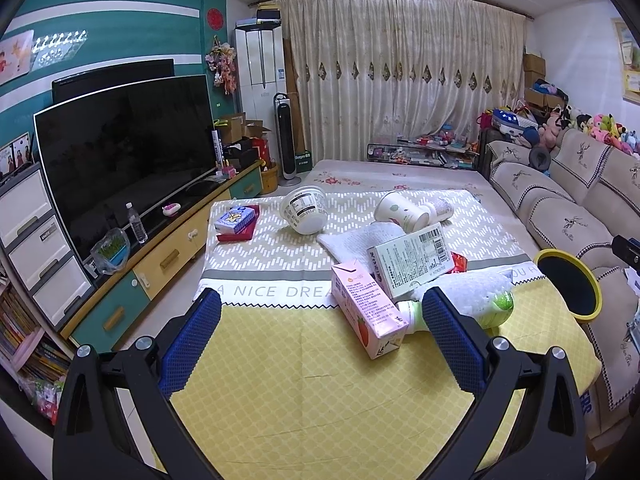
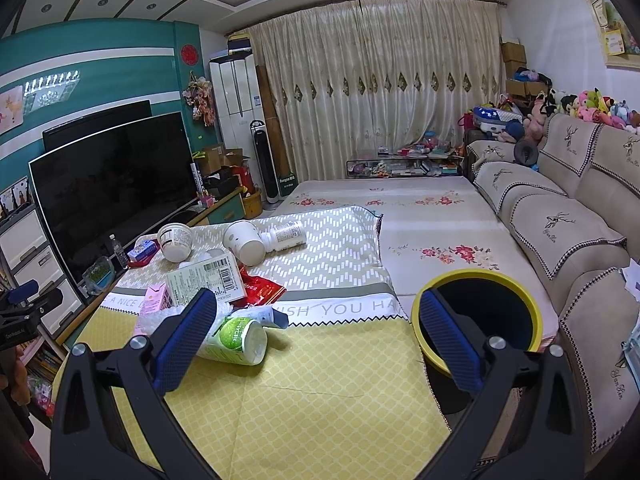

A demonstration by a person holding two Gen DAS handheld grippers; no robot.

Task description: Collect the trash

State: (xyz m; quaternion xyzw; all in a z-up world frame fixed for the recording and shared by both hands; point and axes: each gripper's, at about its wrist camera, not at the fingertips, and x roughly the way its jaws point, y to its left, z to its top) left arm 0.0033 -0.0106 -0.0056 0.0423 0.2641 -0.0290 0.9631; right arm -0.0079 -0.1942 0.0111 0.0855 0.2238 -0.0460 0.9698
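Trash lies on a cloth-covered table. A pink carton (image 1: 368, 312) rests on its side, a white barcode box (image 1: 412, 260) leaning over it. A green-capped bottle (image 1: 496, 308) lies beside them, also the bottle (image 2: 236, 340) in the right wrist view. Farther back are a white tub (image 1: 306, 210), a paper cup (image 1: 400, 212) and a white pill bottle (image 2: 286, 236). A yellow-rimmed black bin (image 2: 480, 316) stands at the table's right. My left gripper (image 1: 320, 312) is open just short of the carton. My right gripper (image 2: 316, 308) is open, the bottle by its left finger.
A red wrapper (image 2: 262, 288) and a white towel (image 1: 360, 240) lie among the trash. A small blue box on a red book (image 1: 236, 222) sits at the table's far left. A TV (image 1: 128, 152) on a low cabinet stands left, a sofa (image 2: 560, 220) right.
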